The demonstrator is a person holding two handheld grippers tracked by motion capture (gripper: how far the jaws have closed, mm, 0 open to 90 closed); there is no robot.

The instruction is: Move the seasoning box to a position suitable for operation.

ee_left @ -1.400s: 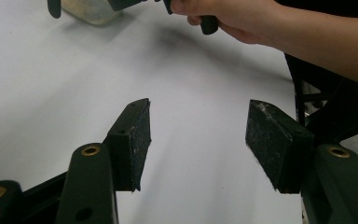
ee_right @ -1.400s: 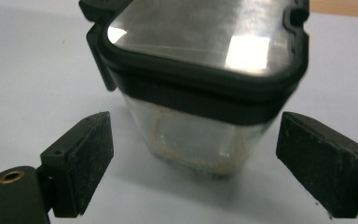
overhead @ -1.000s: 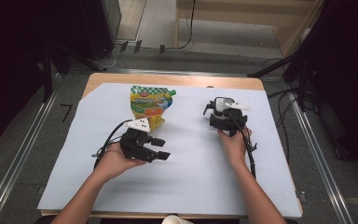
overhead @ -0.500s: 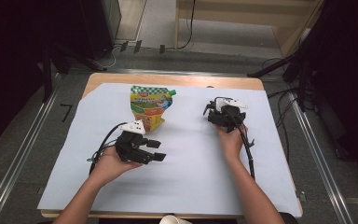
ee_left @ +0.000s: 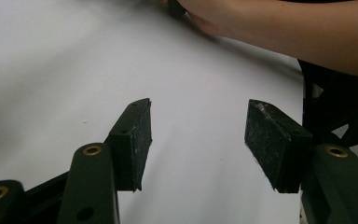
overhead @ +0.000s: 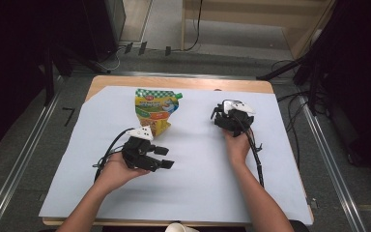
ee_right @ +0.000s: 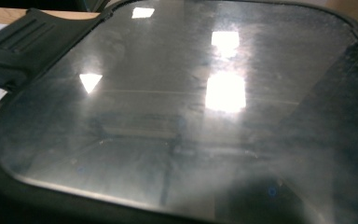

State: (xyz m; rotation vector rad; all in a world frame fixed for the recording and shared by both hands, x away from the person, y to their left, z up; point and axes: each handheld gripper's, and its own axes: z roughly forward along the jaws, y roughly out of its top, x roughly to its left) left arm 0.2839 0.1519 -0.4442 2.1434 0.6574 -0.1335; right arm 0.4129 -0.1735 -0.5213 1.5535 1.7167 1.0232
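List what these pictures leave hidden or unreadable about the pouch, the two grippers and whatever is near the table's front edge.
- Pouch: high view, print too small to read; the left gripper covers its lower corner.
- Right gripper: high view, its body and white top hide the jaws; right gripper view, a dark glossy surface with lamp reflections blocks them.
- White object: high view, cut off by the bottom edge.

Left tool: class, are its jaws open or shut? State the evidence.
Open. The left tool shows both black pads apart, with only bare white paper between them.
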